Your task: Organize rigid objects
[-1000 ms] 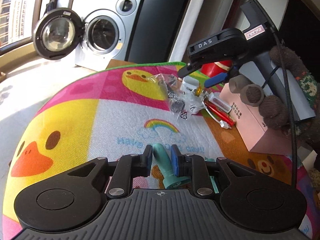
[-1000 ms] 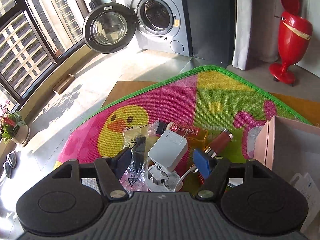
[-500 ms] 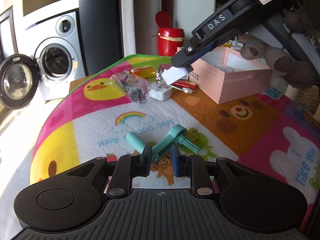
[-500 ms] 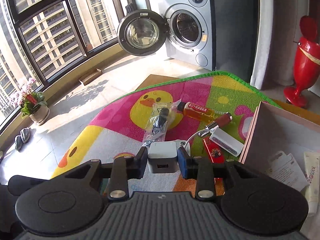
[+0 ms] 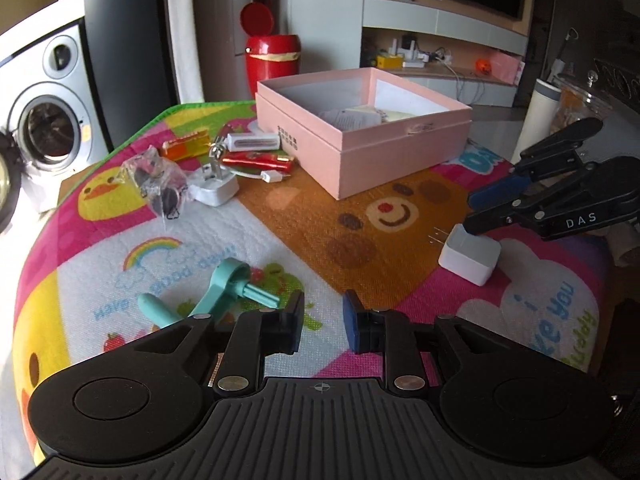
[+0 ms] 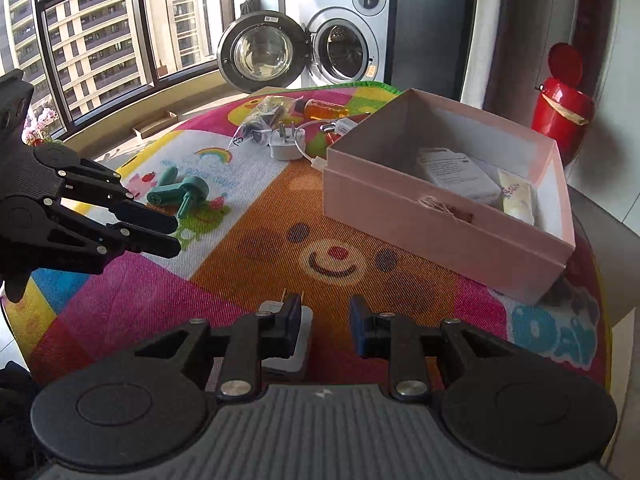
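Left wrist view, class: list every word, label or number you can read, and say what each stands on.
"DAS": side of the black right tool, jaws closing, nothing between them.
"good day!": colourful cartoon play mat, beside its rainbow.
"you": same mat, right edge.
Too small to read: black print on the pink cardboard box; label on the orange bottle.
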